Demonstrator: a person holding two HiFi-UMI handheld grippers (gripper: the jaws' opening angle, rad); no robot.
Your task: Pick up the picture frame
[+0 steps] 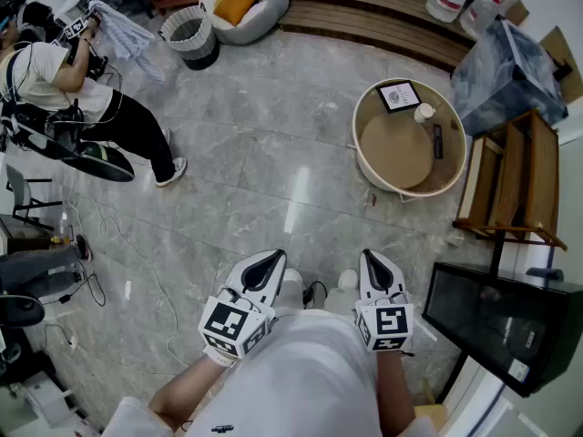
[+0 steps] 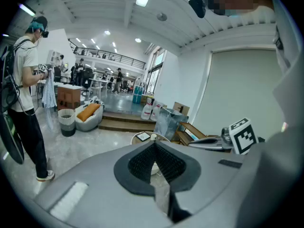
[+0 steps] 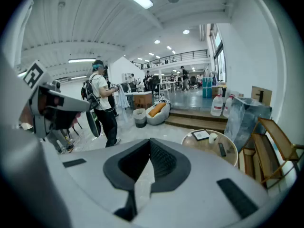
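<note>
Picture frame (image 1: 399, 96) lies flat at the far side of the round table (image 1: 357, 148). Left gripper (image 1: 266, 264) and right gripper (image 1: 374, 262) hang well short of that table, both clenched on nothing, probably because the approach hasn't begun.

In the upper right of the head view a round table (image 1: 364, 167) with a raised pale rim stands on the grey stone floor (image 1: 264, 153). On its top lie a picture frame (image 1: 399, 96) at the far edge, a white cup (image 1: 424, 113) just right of the frame, a dark remote control (image 1: 437, 141) toward the right rim, and a round tan mat (image 1: 396, 150) filling the lower left.
</note>
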